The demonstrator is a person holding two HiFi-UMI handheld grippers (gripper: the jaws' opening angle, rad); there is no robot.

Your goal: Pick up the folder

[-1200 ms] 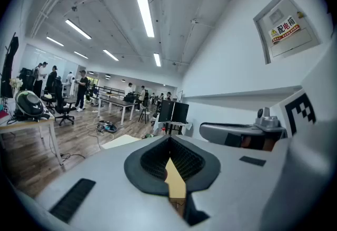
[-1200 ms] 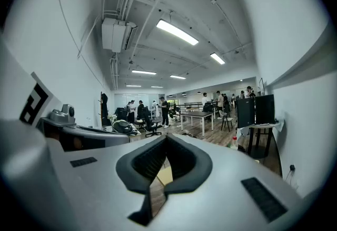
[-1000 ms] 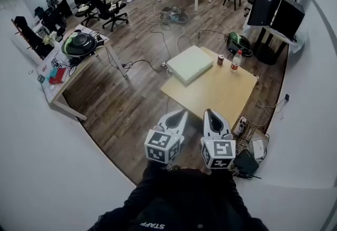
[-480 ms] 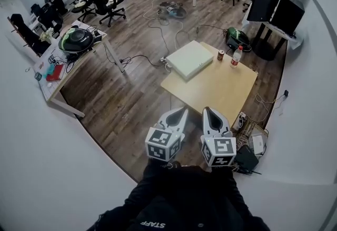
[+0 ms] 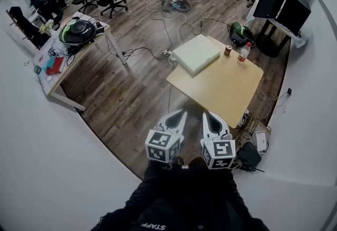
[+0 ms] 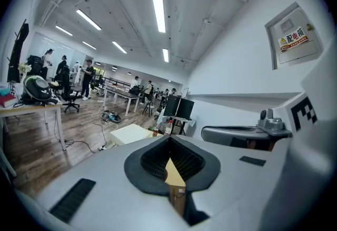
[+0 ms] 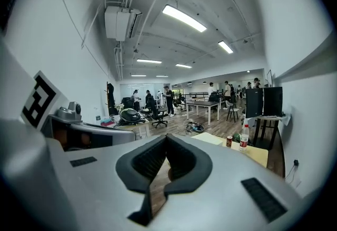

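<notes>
Approach stage, by the look of it; nothing picked up yet. Person stands on the wood floor short of the light wooden table [image 5: 224,90], both tools held out low in front, side by side. Left gripper [image 5: 180,115]: claw clenched, pad tips meeting, nothing between them. Right gripper [image 5: 210,117]: the same, pinched together at the tips and empty. The folder [image 5: 196,53], a pale, flat, squarish slab, lies at the table's far left corner, its edge seeming to overhang a little; well apart from both grippers, with the whole near stretch of tabletop between. Beside it to the right stand a red can [image 5: 228,51] and a clear bottle [image 5: 243,53] with a red band, close to each other and near the folder but not touching it. Judgement: the next move calls for closing in on the table, releasing at least one claw, and coming at the folder's free edge at a shallow angle so a jaw can slip under; the overhanging corner looks the easiest way in, and the can and bottle want clearance. Writing: a wall panel [image 6: 291,35] to the right of the left gripper carries a yellow-and-red label reading 配电箱. The person's dark top shows "STAFF" [image 5: 152,226], upside down from above. Each gripper's cube bears black-and-white square markers. Can and bottle brands too small to read.
</notes>
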